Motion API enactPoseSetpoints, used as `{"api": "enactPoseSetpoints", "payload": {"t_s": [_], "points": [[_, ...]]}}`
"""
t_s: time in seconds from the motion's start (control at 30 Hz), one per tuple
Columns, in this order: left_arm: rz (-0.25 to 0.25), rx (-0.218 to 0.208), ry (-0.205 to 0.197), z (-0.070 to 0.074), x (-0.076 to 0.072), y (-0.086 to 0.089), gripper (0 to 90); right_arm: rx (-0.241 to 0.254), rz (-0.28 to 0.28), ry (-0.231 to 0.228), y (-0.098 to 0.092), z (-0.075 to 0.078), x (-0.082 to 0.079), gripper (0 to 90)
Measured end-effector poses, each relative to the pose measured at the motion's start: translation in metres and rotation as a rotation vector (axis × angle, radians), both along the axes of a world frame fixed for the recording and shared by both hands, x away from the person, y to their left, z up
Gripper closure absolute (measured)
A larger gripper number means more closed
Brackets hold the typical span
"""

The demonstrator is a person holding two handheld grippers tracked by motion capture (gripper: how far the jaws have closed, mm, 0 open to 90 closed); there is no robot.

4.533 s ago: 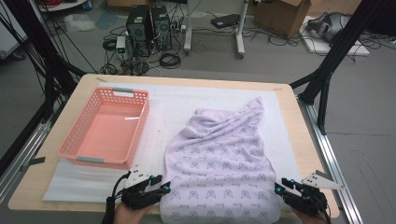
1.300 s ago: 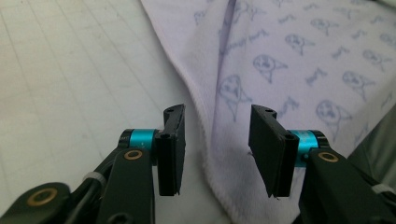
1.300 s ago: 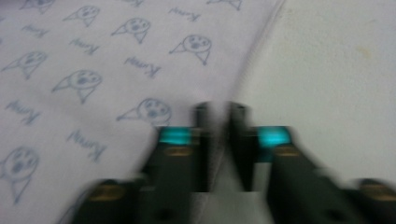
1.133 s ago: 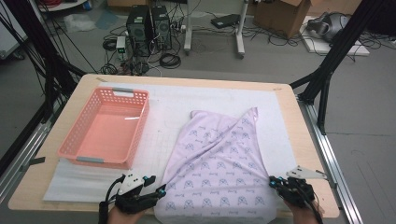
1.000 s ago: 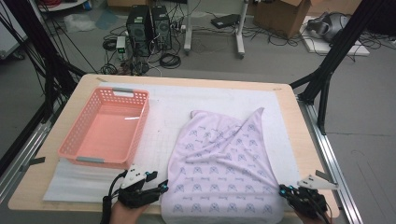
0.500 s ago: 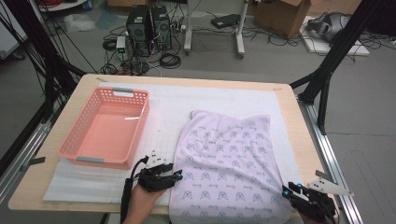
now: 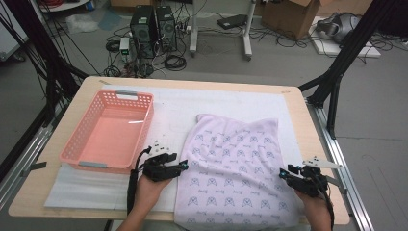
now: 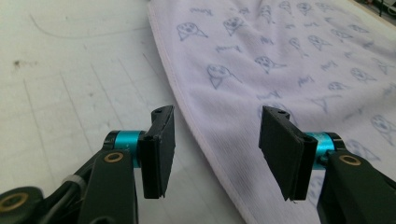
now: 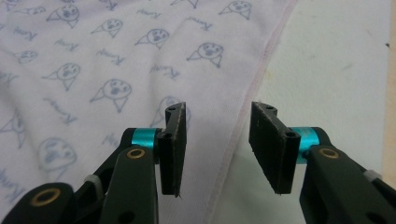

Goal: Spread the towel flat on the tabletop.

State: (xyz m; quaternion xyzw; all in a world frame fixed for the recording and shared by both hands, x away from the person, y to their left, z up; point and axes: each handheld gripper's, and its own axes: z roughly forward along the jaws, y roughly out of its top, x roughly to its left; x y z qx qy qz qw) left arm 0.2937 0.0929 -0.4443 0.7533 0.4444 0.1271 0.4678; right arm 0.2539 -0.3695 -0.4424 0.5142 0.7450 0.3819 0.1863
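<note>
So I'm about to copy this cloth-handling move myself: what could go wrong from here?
The cloth overhangs the near table edge, so it might slide off. The left gripper and right gripper are both open over its hems; the right's jaws have just been opening, and closing now might miss the thin hem.

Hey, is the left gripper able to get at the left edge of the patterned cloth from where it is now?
Probably yes: the left gripper has its jaws open over the cloth hem, with nothing between them.
</note>
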Motion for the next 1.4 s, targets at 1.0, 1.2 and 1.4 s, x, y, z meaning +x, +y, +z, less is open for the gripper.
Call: {"api": "enactPoseSetpoints", "payload": {"t_s": [1.0, 1.2, 1.4], "points": [[0.002, -0.104, -0.032, 0.008, 0.031, 0.001, 44.1, -0.007, 0.048, 0.003, -0.009, 0.007, 0.012, 65.3], [-0.012, -0.074, -0.071, 0.021, 0.068, -0.014, 44.5, 0.003, 0.083, -0.016, -0.006, 0.009, 0.015, 63.3], [0.009, 0.014, -0.082, 0.02, 0.097, -0.022, 45.5, 0.032, 0.089, -0.025, -0.007, 0.009, 0.02, 60.9]]}}
